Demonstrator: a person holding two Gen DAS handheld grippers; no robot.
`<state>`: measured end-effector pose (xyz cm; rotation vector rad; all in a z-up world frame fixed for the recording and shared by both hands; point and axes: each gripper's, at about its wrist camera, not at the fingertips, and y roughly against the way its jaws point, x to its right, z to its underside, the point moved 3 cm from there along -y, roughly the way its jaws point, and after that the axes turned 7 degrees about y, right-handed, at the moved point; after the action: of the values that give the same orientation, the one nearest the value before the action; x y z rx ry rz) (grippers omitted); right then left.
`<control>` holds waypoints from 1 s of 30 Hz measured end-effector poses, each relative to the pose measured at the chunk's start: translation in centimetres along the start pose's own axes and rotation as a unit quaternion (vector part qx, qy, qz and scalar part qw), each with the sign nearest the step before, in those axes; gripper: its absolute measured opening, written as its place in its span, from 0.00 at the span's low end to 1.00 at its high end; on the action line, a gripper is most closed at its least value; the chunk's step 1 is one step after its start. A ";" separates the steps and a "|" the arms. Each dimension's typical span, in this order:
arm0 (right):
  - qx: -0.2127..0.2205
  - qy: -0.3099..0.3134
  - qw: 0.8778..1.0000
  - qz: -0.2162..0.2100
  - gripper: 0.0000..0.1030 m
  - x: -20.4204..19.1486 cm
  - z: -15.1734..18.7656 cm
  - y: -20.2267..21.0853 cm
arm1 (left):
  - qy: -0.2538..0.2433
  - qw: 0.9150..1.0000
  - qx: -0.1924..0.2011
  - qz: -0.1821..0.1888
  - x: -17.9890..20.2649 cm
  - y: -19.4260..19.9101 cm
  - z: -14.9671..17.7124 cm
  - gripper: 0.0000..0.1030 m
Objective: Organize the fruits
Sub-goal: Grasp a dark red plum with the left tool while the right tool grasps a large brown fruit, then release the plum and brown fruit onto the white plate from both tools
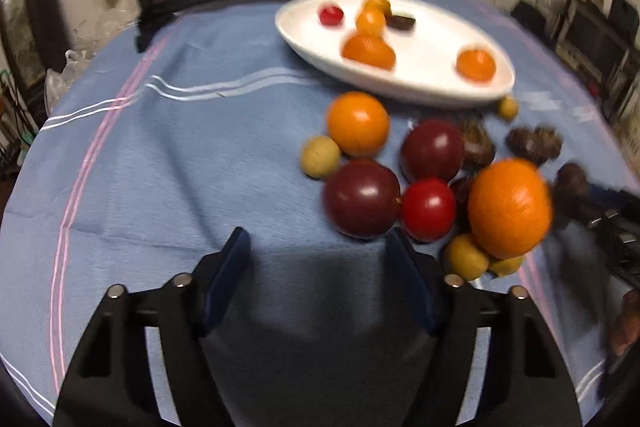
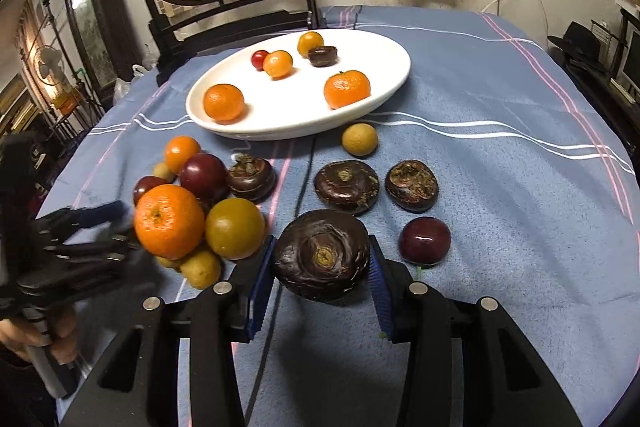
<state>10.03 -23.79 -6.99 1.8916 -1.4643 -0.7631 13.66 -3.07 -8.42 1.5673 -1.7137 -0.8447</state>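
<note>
Blue tablecloth (image 2: 500, 187); right gripper (image 2: 322, 275) clamps water chestnut (image 2: 322, 255); no legible writing.

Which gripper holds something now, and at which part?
The right gripper pinches a dark water chestnut by its two sides. The left gripper holds nothing.

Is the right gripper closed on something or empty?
Closed: the right gripper holds a dark water chestnut between both blue fingers.

Left gripper (image 1: 318, 247) spread wide; right gripper (image 2: 322, 261) closed, gripping.
</note>
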 end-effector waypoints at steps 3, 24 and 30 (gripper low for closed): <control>0.006 0.002 1.000 -0.004 0.43 0.0 0.0 0.4 | -0.028 0.999 0.014 -0.017 1.4 -0.3 -0.6 0.53; 0.010 0.012 1.000 -0.004 0.43 -0.5 0.1 0.5 | -0.027 0.999 0.012 0.024 0.2 2.6 0.8 0.35; 0.031 0.008 0.999 -0.016 0.43 -0.7 -0.4 1.4 | -0.019 0.999 0.029 0.034 0.2 3.9 -0.8 0.35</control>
<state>9.26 -23.33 -5.62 1.9684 -1.4661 -0.7220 12.06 -2.96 -4.81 1.5312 -1.8239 -0.8020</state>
